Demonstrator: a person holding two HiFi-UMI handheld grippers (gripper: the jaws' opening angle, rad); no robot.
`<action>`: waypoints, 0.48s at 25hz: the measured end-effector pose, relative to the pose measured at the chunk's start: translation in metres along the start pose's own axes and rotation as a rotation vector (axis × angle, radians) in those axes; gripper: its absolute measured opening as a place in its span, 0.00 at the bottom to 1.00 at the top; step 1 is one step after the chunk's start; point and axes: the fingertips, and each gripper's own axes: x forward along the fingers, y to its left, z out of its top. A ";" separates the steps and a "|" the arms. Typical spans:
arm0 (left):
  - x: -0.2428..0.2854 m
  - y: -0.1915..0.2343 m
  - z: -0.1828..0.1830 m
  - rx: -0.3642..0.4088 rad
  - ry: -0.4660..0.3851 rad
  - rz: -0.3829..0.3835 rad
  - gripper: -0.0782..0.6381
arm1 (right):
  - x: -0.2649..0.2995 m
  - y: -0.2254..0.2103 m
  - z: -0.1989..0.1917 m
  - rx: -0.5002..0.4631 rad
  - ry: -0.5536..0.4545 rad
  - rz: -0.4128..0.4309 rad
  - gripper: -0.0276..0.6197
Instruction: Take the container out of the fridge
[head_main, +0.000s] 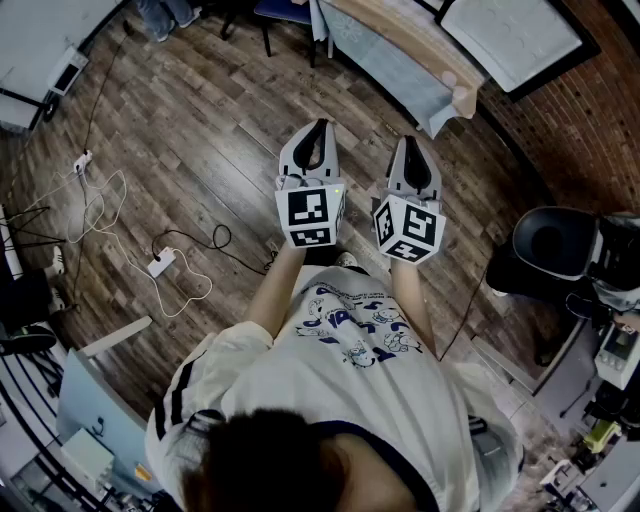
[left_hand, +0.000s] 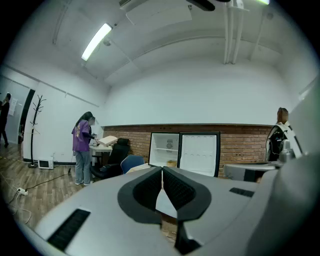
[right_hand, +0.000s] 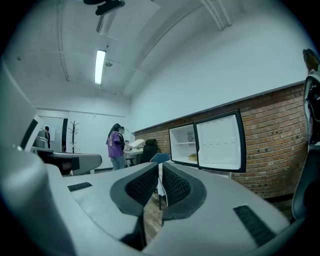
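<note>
You hold the left gripper (head_main: 319, 128) and right gripper (head_main: 411, 146) side by side, both jaws closed on nothing, aimed at the open fridge (right_hand: 220, 142) well ahead. The container (right_hand: 192, 158) sits low inside it, so I judge that walking closer comes next.

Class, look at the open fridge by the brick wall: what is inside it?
Inside the fridge are a white shelf and, below it, a yellowish container. The fridge's bottom part is hidden behind the left gripper.
</note>
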 end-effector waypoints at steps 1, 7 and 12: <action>0.001 0.001 0.000 0.000 0.000 0.002 0.14 | 0.001 0.000 0.001 0.000 0.000 0.000 0.11; 0.009 0.005 0.002 -0.005 0.001 0.001 0.14 | 0.009 0.001 0.001 -0.004 0.006 -0.002 0.11; 0.017 0.011 -0.001 -0.008 0.011 -0.005 0.14 | 0.018 0.001 0.000 0.026 0.004 -0.013 0.11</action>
